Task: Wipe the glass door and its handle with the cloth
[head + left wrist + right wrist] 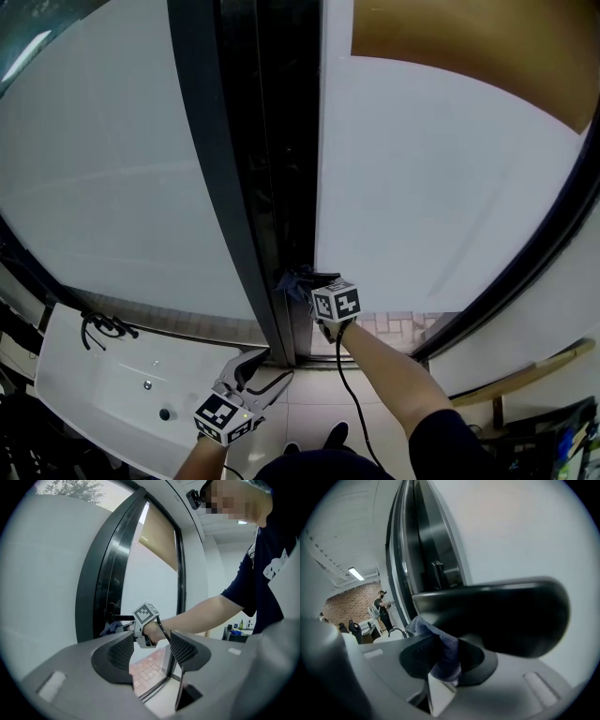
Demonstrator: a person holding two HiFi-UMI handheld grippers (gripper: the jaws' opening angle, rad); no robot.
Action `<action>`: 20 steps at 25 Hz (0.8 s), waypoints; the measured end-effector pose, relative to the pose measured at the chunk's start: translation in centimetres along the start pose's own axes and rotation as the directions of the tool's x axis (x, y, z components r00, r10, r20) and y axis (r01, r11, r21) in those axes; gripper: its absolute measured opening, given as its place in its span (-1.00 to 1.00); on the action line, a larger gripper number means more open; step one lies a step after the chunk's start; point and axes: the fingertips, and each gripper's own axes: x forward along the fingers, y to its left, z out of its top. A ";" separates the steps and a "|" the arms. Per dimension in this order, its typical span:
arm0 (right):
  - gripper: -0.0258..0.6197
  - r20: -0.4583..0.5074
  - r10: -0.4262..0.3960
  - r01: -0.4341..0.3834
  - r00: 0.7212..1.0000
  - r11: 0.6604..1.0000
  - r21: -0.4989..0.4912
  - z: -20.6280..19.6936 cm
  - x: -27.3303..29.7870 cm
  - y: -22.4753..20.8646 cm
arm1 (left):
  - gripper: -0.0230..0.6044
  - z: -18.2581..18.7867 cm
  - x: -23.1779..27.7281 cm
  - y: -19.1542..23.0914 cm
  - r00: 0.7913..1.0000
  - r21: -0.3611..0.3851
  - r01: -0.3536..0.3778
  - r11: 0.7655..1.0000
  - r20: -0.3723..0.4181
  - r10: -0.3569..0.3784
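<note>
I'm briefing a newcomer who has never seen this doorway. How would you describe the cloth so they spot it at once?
Find the dark door frame running up between the pale glass panels. Low on it, the right gripper pinches a crumpled cloth. It is the only soft, blue-grey thing among hard black metal and glass.

Door frame [234, 187]: glossy black. Glass door [431, 187], right of the frame: pale frosted grey-white. Tan-brown panel [469, 47] across the door's upper part, right of the frame. Paving [398, 325] seen through the glass low beside the frame: reddish, brick pattern. Cloth [443, 653] at the frame: blue-grey. Right gripper [445, 637] and left gripper [150, 651]: grey bodies, black meshed jaw pads. Marker cubes [336, 302]: white with black squares. Sleeve [450, 436] below the frame: dark navy.
</note>
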 end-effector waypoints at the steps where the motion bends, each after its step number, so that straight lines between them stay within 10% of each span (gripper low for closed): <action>1: -0.61 -0.011 -0.005 0.005 1.000 1.000 -0.014 -0.1 0.1 -0.3 | -0.16 0.0 -0.1 0.1 1.000 -0.002 -0.002 1.000 -0.001 0.002; 10: -0.60 -0.105 -0.100 0.097 0.989 0.995 -0.030 -3.7 -0.4 -3.5 | -0.16 0.1 -0.5 0.3 1.000 0.000 -0.013 1.000 0.004 0.013; 20: -0.60 -0.215 -0.026 0.034 0.976 0.999 0.035 -10.2 -0.4 -2.0 | -0.16 -0.3 -1.2 0.7 1.000 -0.005 -0.029 1.000 -0.003 0.029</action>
